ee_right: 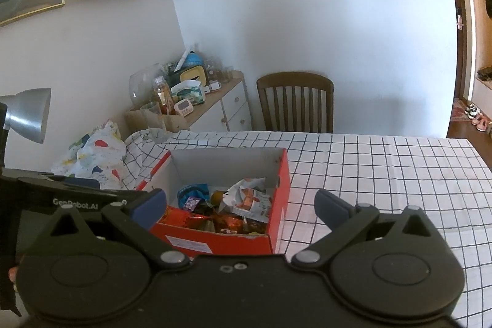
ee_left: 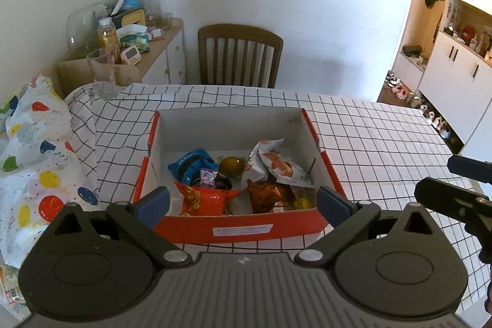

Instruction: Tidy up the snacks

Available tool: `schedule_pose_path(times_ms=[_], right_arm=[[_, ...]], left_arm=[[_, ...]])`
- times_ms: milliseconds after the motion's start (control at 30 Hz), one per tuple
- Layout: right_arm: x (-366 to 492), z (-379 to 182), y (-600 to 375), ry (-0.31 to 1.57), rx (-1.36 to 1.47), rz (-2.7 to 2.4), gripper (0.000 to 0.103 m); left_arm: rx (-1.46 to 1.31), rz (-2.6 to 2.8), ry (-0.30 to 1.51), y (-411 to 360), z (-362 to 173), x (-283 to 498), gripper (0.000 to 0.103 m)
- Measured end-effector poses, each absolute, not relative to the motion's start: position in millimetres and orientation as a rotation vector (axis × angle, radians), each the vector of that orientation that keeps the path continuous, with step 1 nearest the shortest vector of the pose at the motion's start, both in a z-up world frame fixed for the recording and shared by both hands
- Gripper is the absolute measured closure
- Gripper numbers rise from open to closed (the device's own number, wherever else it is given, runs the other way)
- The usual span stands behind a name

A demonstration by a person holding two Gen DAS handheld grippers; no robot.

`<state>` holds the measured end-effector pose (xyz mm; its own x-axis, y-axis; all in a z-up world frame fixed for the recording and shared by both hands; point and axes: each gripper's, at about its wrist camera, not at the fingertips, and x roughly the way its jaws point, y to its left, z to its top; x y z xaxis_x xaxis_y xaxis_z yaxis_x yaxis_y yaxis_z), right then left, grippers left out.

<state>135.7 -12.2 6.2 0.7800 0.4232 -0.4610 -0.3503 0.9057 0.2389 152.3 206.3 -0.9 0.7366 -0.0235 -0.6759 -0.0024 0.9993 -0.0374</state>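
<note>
While both grippers' fingers [ee_left: 153,202] gape empty, red box [ee_left: 240,228] — snack-filled — runs lengthwise toward chair [ee_left: 240,54].

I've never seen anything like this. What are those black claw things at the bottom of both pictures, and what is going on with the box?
Those are two hand-held grippers, one in each of a person's hands; there is no robot arm. Each carries a wide-angle camera looking out between its two fingers. One picture comes from the left gripper, the other from the right gripper. Both are open and hold nothing. In front of them a red box sits on a table with a checked cloth. Inside lie snack packets: a blue one, an orange one, a white one. A wooden chair stands behind.
</note>
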Motion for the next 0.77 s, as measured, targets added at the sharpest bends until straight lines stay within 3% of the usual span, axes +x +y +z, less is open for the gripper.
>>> schedule_pose_path(times_ms=[767], right_arm=[[151.8,1.2,14.2,0.562,0.122,0.487,0.0]], left_arm=[[-0.082,0.076,0.79,229.3,-6.2,143.6,0.001]])
